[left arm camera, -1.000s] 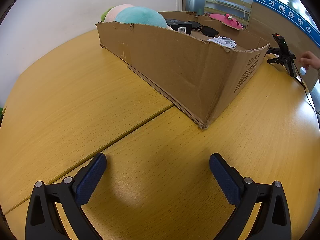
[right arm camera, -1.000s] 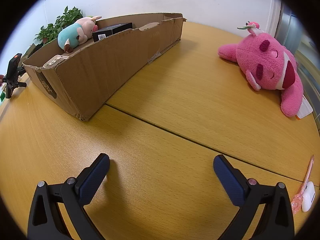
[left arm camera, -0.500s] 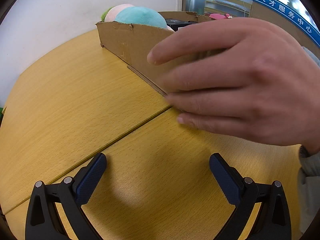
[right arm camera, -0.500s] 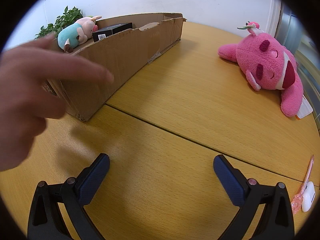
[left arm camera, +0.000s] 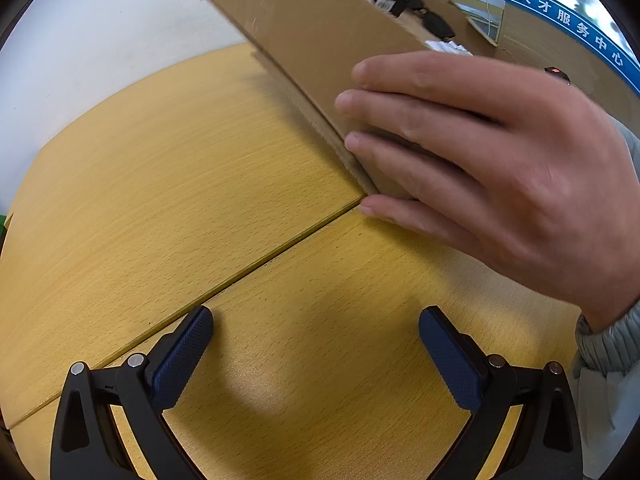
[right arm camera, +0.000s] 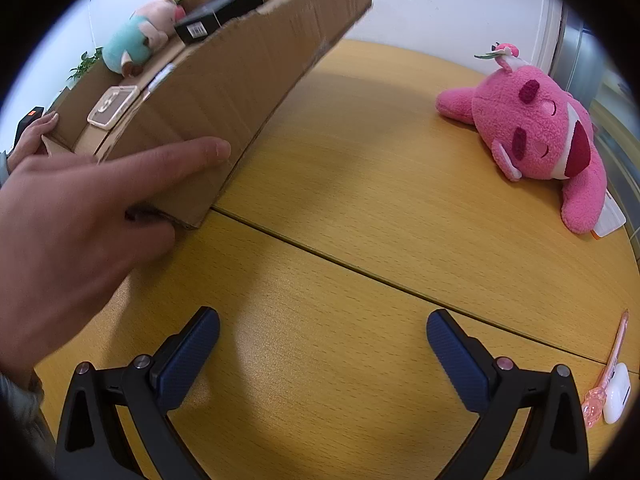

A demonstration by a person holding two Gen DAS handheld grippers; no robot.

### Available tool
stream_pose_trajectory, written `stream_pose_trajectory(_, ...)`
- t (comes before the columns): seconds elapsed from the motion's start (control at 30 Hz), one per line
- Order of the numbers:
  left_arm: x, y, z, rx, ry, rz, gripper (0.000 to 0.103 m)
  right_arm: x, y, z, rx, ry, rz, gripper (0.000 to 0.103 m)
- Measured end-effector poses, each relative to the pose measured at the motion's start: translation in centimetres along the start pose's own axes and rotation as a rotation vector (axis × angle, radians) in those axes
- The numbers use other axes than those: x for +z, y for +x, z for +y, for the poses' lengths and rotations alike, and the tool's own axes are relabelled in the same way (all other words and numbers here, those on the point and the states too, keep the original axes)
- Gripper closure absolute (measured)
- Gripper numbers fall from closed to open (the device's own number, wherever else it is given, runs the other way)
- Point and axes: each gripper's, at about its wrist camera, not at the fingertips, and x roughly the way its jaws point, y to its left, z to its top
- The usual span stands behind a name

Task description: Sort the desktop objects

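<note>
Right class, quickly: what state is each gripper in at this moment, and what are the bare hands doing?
Left gripper: open, empty.
Right gripper: open, empty.
Near bare hand: gripping the cardboard box corner.
Far hand: on the box's other end.

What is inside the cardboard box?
Inside the cardboard box: a teal-and-pink plush, a black box and a clear plastic case. Its wall covers the remainder.

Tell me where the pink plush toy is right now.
In the right wrist view, the pink plush toy lies on the wooden table at the right, apart from the cardboard box at upper left.
</note>
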Motion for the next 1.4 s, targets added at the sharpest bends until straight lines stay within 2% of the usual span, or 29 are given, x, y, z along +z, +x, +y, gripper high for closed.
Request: stream_pose_trajectory(1.4,1.3,-0.9,0.3,0.002,0.001,-0.001,0.000,0.0,-1.7,0.3,0.001,-0.002,0.000,0.000)
